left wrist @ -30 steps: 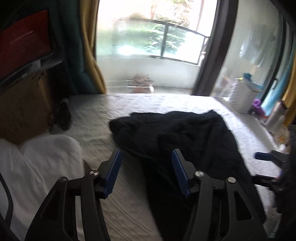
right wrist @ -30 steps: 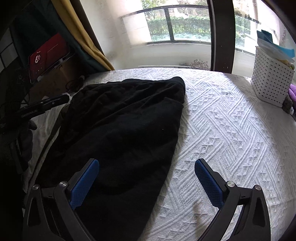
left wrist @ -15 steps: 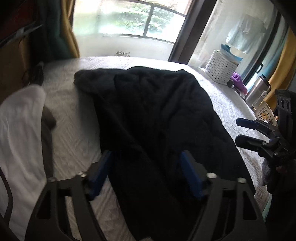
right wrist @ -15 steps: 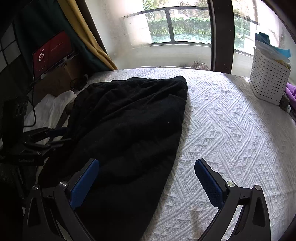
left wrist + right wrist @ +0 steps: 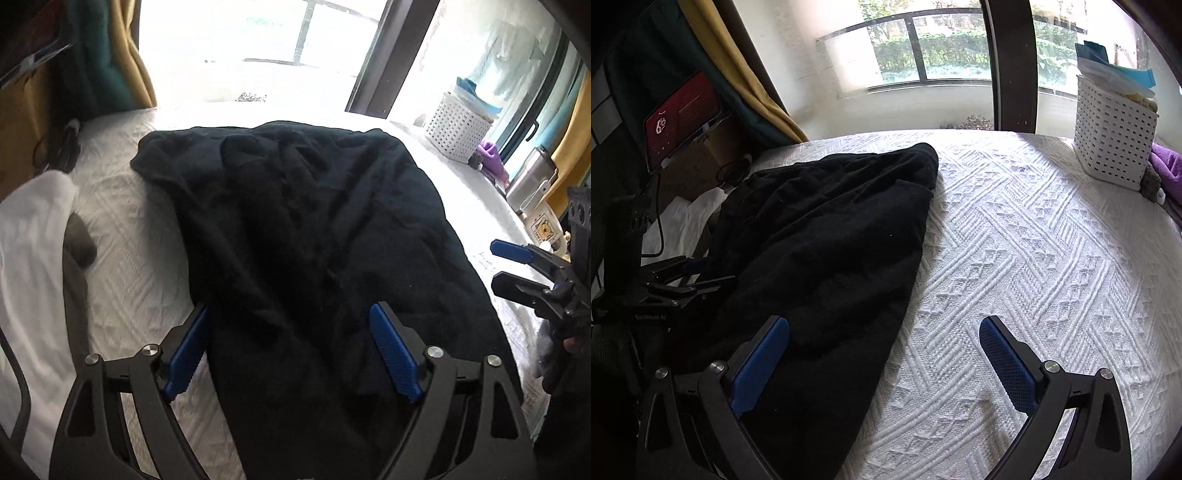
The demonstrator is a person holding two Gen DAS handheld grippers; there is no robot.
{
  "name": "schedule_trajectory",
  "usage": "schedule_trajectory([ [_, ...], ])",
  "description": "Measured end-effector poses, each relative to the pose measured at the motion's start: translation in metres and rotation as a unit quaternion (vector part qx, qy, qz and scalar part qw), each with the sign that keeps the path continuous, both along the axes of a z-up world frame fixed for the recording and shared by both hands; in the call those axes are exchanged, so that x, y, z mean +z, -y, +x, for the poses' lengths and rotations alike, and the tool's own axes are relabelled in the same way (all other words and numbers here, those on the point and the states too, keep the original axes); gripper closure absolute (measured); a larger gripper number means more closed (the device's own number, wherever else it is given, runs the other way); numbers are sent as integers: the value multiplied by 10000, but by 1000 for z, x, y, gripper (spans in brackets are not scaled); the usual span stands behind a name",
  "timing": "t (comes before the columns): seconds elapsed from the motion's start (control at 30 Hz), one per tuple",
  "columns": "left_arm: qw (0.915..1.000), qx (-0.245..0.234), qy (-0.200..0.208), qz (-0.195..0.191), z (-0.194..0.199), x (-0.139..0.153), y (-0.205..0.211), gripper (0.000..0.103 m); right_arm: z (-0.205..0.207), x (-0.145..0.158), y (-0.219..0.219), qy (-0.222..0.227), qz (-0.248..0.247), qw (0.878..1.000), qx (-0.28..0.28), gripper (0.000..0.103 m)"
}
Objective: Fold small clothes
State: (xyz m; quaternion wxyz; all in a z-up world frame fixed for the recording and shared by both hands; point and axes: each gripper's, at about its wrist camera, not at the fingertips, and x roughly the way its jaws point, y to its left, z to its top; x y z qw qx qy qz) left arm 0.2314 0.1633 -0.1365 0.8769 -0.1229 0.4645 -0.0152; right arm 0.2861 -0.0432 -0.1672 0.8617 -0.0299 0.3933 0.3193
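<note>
We are widening our left hand-held gripper (image 5: 291, 349) over the near end of the black garment (image 5: 303, 236), which is lying rumpled on the white bedspread (image 5: 1034, 258); we are holding our right hand-held gripper (image 5: 884, 363) wide open and empty over the garment's right edge

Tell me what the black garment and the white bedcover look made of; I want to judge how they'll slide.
Black garment: looks like soft, matte knit or fleece, with limp rumpled folds and no sheen; the exact fabric is unclear.
White bedcover: looks like thick woven or quilted cotton, matte, with a raised geometric pattern.
</note>
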Motion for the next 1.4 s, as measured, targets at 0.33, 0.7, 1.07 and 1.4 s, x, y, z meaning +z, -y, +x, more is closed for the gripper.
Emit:
schedule_trajectory([
  [0.33,9988,-253,70,419,6,-7,14,1,9,-3,-8,315,-340,9988,-173,0],
  [0.7,9991,-224,-14,350,22,-6,9,1,27,-3,-5,269,-311,9976,-554,0],
  [1.07,9991,-283,55,321,31,-6,6,1,43,-15,-27,344,-302,9987,-218,0],
  [1.4,9987,-296,216,357,41,-5,3,6,59,-12,-52,-35,207,9992,326,12],
])
